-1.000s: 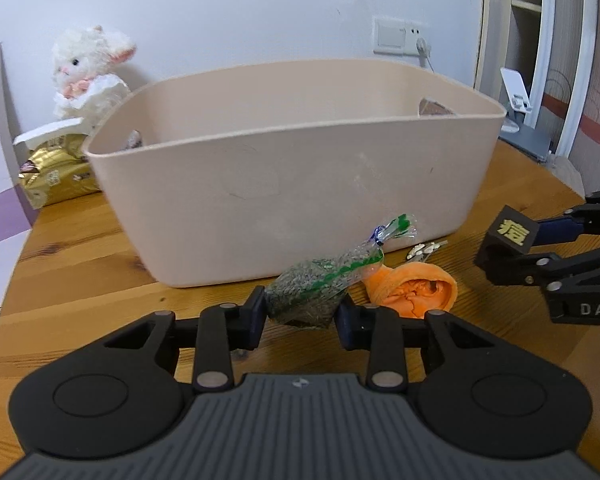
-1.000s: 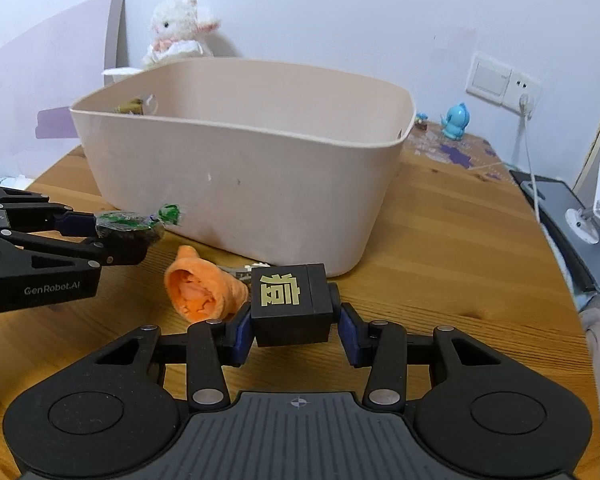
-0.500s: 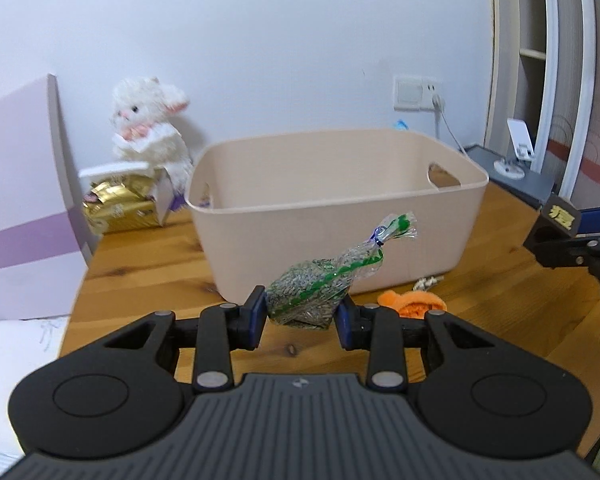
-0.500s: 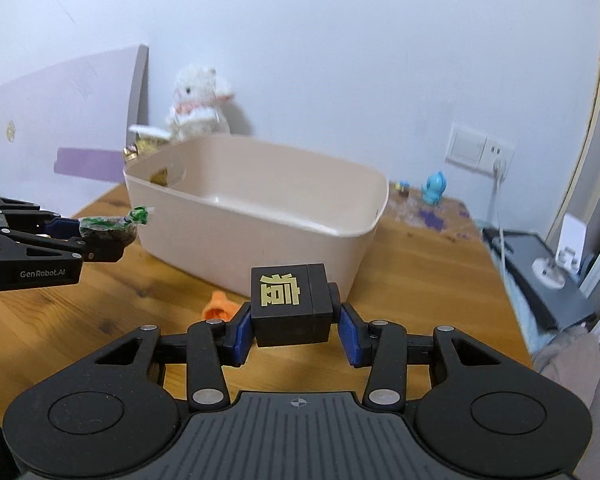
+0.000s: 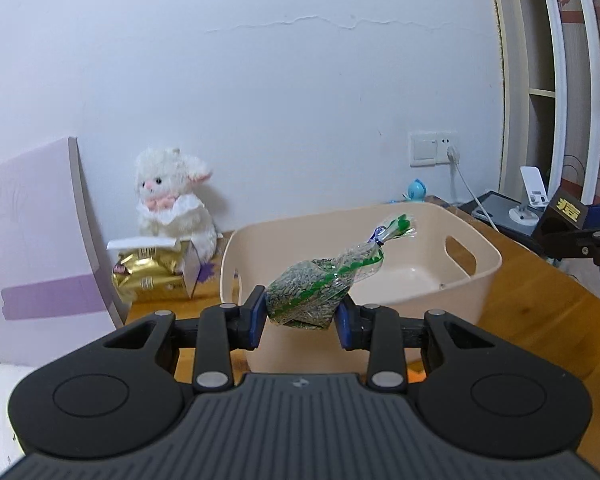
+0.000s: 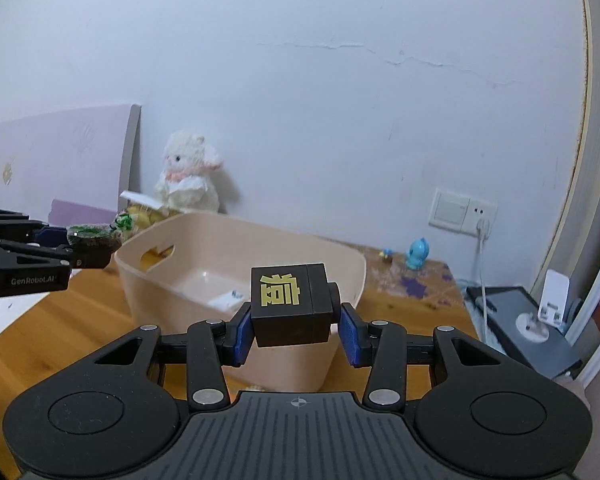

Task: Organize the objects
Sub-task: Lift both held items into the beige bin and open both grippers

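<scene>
A clear seed bag (image 5: 324,280) sat clamped in the left hand-held gripper (image 5: 301,314), raised before the beige bin (image 5: 484,276). The right hand-held gripper (image 6: 296,330) pinched a black cube (image 6: 290,304) above the wooden surface (image 6: 40,328).

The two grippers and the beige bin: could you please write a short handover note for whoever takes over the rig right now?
Left gripper: shut on the bag of seeds, held up in front of the beige bin.
Right gripper: shut on the black cube, also raised on the near side of the bin.
Done: both items are picked up. Something small and white lies on the bin floor; what it is cannot be told.
Left: carry both over the rim and release them inside, then probably look for anything left on the wooden table.
</scene>
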The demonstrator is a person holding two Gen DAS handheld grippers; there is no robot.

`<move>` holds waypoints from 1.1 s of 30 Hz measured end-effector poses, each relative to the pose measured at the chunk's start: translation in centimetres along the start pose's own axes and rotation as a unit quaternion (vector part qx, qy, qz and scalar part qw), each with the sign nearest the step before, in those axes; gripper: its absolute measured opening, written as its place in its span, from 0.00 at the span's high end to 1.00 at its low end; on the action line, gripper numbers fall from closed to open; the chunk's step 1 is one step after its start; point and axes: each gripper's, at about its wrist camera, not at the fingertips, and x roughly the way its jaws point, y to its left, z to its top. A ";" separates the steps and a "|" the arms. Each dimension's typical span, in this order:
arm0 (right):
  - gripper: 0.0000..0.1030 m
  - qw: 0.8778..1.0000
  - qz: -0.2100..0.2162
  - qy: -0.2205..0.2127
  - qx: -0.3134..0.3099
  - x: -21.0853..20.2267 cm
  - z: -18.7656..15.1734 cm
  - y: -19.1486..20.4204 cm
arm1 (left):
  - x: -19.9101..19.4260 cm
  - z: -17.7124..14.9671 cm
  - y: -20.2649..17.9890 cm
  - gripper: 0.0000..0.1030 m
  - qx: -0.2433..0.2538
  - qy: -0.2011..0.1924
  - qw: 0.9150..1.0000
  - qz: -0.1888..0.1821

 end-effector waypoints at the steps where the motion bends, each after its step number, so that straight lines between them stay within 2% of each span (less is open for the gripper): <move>1: 0.60 1.000 -0.001 -0.002 0.001 0.4 0.3 -0.2 | 0.4 0.3 -0.1 0.64 0.002 0.000 1.000 0.000; 6: 0.60 1.000 -0.006 -0.008 0.000 2.5 1.6 -1.0 | 3.5 1.5 -0.5 0.64 0.009 0.007 1.000 0.004; 13: 0.60 1.000 -0.014 0.004 0.008 6.8 2.6 -1.8 | 9.4 2.3 -1.5 0.64 0.026 0.036 0.999 0.001; 22: 0.60 0.998 -0.017 0.059 0.006 13.7 1.6 -2.3 | 16.1 1.5 -2.8 0.64 0.033 0.119 0.992 0.004; 31: 0.60 0.994 -0.016 0.104 -0.028 16.9 0.3 -1.3 | 18.7 0.2 -2.4 0.62 0.014 0.169 0.985 -0.003; 33: 0.51 0.994 -0.015 0.109 -0.026 17.2 0.3 -1.3 | 18.9 0.2 -2.3 0.59 0.016 0.170 0.985 -0.001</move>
